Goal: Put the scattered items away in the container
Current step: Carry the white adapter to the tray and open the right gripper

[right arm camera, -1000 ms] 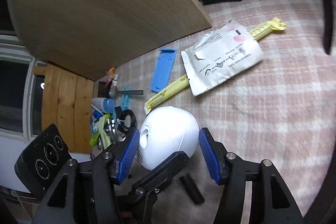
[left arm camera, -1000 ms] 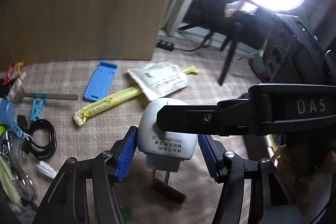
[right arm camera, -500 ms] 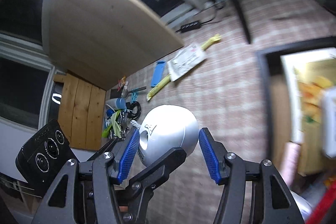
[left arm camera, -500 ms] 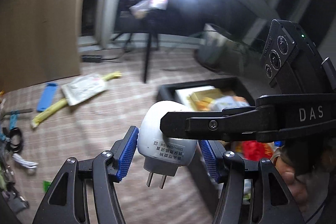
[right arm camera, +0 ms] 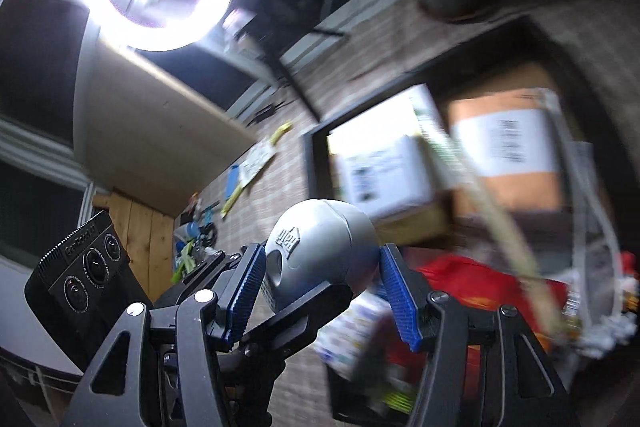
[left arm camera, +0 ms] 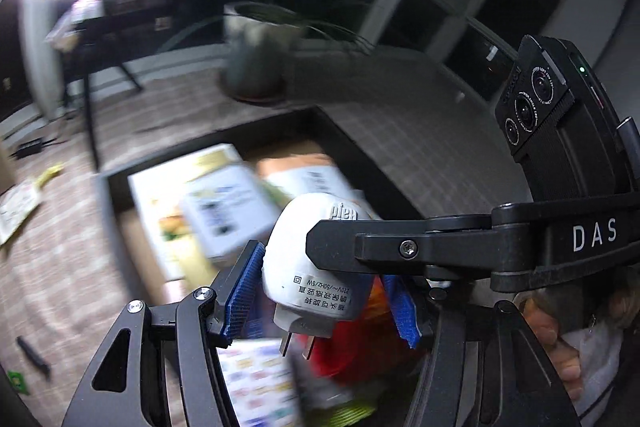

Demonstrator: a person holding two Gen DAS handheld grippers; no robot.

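Release is the step in hand, judged from how things lie. The white plug-in night light is clamped by both tools at once: the left gripper has its blue pads pressed on the two sides of the body, and the right gripper grips the rounded dome from the other way, one of its fingers crossing the left view from 3 o'clock. The night light hangs over the black container, prongs pointing toward 6 o'clock in the left view. The container is already crowded: a white box at 12 o'clock of the night light in the right view, an orange-brown parcel at 2 o'clock, and a red packet at 3 o'clock.

For a clean drop, the night light should be lowered close over the packets before either grip is opened, since a hard plastic body could bounce or roll off the sloping boxes. One pair of pads is best freed first, the other held until the load is steady. The yellow sachet and other loose items at 10 o'clock on the carpet are left to be collected.
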